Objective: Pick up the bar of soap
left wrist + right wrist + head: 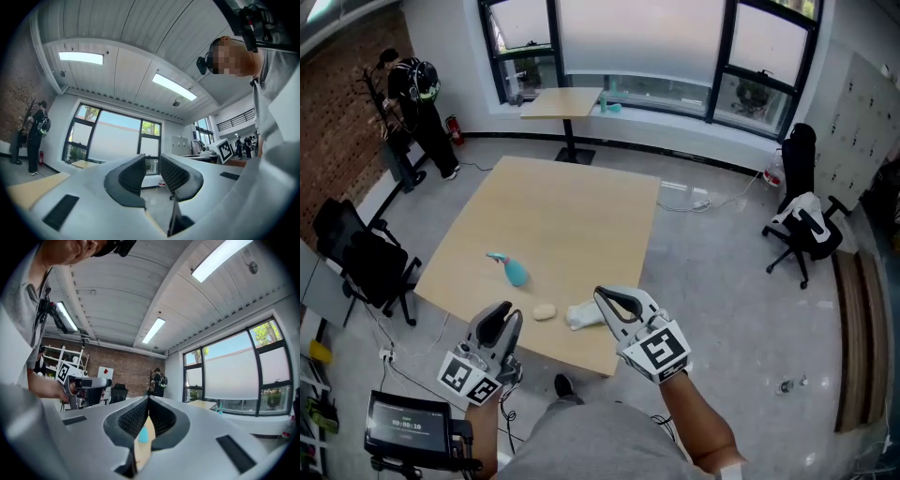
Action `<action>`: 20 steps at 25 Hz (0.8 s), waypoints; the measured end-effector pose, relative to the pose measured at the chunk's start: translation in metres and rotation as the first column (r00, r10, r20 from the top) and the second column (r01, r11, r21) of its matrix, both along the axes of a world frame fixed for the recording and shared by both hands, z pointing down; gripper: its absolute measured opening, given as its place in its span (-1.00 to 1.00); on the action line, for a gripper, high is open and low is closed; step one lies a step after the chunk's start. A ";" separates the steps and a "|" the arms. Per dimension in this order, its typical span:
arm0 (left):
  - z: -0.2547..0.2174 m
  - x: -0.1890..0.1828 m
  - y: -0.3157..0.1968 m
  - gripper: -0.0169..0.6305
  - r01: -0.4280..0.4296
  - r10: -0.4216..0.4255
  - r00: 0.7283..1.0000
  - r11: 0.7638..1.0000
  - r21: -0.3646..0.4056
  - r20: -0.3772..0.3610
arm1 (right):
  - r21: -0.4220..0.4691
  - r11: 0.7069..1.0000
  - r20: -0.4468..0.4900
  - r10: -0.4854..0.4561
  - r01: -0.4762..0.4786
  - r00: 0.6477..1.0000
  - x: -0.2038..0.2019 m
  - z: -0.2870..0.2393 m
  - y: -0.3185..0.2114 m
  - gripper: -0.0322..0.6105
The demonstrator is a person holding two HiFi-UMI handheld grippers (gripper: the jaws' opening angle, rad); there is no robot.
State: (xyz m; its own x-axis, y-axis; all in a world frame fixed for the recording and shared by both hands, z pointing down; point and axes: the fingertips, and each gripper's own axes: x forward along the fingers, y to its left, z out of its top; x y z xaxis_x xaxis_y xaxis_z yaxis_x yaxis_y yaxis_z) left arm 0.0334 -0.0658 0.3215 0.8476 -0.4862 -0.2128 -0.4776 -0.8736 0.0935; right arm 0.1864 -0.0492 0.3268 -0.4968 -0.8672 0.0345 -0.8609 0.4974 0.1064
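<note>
The bar of soap (545,312), a small cream oval, lies near the front edge of the wooden table (562,211). My left gripper (508,312) hovers just left of it at the table's front edge, jaws tilted upward. In the left gripper view its jaws (152,161) stand apart with nothing between them, facing the windows. My right gripper (602,294) is raised just right of the soap, above a crumpled white cloth (583,316). Its tips (148,399) meet, with nothing held.
A teal object with a thin handle (515,271) lies on the table behind and left of the soap. Black office chairs (366,262) stand at the left. A person (420,103) stands at the far left wall. A small table (562,103) sits by the windows.
</note>
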 end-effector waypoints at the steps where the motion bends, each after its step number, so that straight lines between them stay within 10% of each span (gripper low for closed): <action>1: -0.001 -0.004 0.001 -0.68 0.015 -0.015 1.000 1.000 0.001 -0.007 | 0.012 1.000 0.016 0.001 -0.001 1.000 0.002 -0.006 0.002 -0.88; 20: -0.019 -0.105 0.079 -0.93 0.025 -0.021 0.991 0.999 0.029 -0.135 | 0.144 0.989 0.118 -0.029 0.012 0.993 -0.069 -0.046 0.086 -0.88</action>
